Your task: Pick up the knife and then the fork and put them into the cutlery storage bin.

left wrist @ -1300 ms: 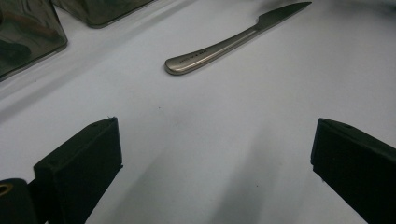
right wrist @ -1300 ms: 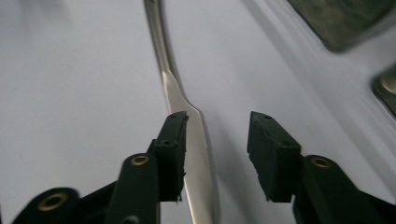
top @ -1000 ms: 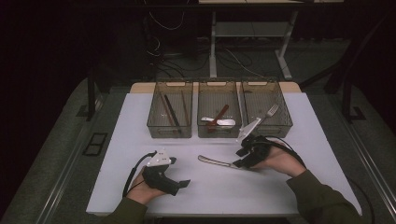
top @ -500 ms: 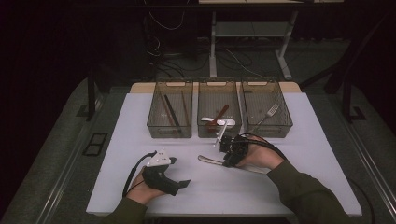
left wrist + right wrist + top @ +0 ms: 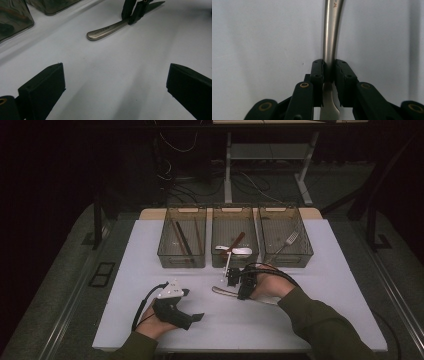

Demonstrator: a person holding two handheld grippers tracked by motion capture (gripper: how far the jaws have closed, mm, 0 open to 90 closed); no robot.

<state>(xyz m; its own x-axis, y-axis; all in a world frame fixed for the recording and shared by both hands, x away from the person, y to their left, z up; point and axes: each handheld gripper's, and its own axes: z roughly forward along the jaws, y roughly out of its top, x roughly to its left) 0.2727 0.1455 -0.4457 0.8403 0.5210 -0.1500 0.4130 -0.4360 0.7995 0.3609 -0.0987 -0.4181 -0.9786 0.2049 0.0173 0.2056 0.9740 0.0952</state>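
Observation:
A metal knife (image 5: 220, 291) lies flat on the white table (image 5: 320, 285), in front of the middle bin. My right gripper (image 5: 241, 295) points down on it, and its jaws have just been closing. In the right gripper view the two black pads (image 5: 318, 72) press on the knife's handle (image 5: 331, 32) from both sides, so the right gripper (image 5: 329, 67) is shut on it. The left gripper view shows the same grip (image 5: 132, 17) on the knife (image 5: 107, 31) farther off. My left gripper (image 5: 195, 320) rests on the table at the front left, open (image 5: 115, 85) with bare table between its jaws.
Three clear bins stand in a row at the back of the table. The left bin (image 5: 181, 261) holds dark chopsticks (image 5: 181, 240). The middle bin (image 5: 235, 262) holds a white spoon (image 5: 240, 251), and the right bin (image 5: 290, 260) a fork (image 5: 289, 240).
My right gripper has moved left along the table to the knife's handle and its jaws have closed on it. The left gripper has stayed where it was.

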